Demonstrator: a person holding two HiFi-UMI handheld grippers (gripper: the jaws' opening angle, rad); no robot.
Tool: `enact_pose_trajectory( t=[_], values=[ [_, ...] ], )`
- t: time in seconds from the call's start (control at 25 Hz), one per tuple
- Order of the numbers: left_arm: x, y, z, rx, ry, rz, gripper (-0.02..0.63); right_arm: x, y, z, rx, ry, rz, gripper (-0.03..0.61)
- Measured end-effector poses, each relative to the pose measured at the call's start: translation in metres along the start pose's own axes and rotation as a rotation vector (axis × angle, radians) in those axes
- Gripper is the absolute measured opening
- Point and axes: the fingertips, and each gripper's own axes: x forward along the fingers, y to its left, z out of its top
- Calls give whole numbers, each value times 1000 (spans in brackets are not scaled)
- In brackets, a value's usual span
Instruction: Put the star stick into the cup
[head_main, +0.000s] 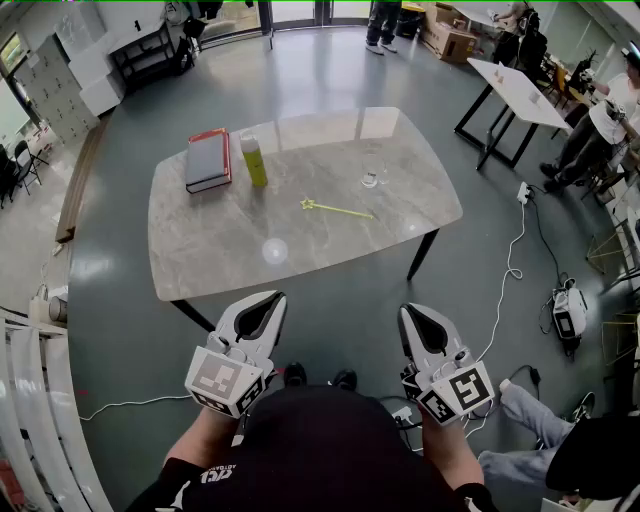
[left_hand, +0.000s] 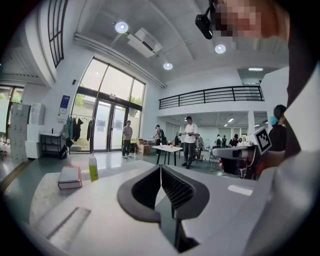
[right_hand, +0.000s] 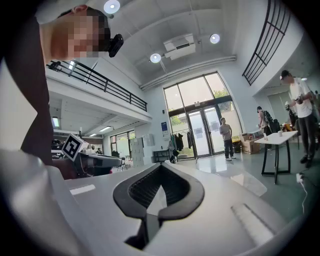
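Observation:
The yellow star stick (head_main: 338, 210) lies flat near the middle of the marble table (head_main: 220, 250), its star end to the left. A clear cup (head_main: 372, 177) stands upright just behind and to the right of it. My left gripper (head_main: 270, 297) and right gripper (head_main: 408, 310) hover side by side in front of the table's near edge, well short of the stick. Both are shut with nothing between the jaws. The left gripper view shows the left gripper (left_hand: 161, 167) with its tips together, and the right gripper view shows the same of the right gripper (right_hand: 161, 165).
A red-edged book (head_main: 208, 159) and a yellow-green bottle (head_main: 254, 159) stand at the table's back left; the book (left_hand: 69, 177) and bottle (left_hand: 93, 168) also show in the left gripper view. A white cable (head_main: 515, 250) and a device (head_main: 568, 310) lie on the floor at right. People stand in the background.

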Motion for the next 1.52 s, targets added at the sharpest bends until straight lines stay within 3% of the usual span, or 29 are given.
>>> enact_pose_trajectory(
  t=[0.56, 1.12, 1.52],
  values=[
    [10, -17, -7, 2, 18, -22, 7, -16, -3, -3, 36, -17, 19, 12],
    [27, -71, 0, 30, 1, 7, 6, -76, -51, 4, 90, -90, 29, 15],
    [46, -77, 4, 28, -4, 7, 6, -70, -72, 5, 130, -92, 43, 15]
  ],
)
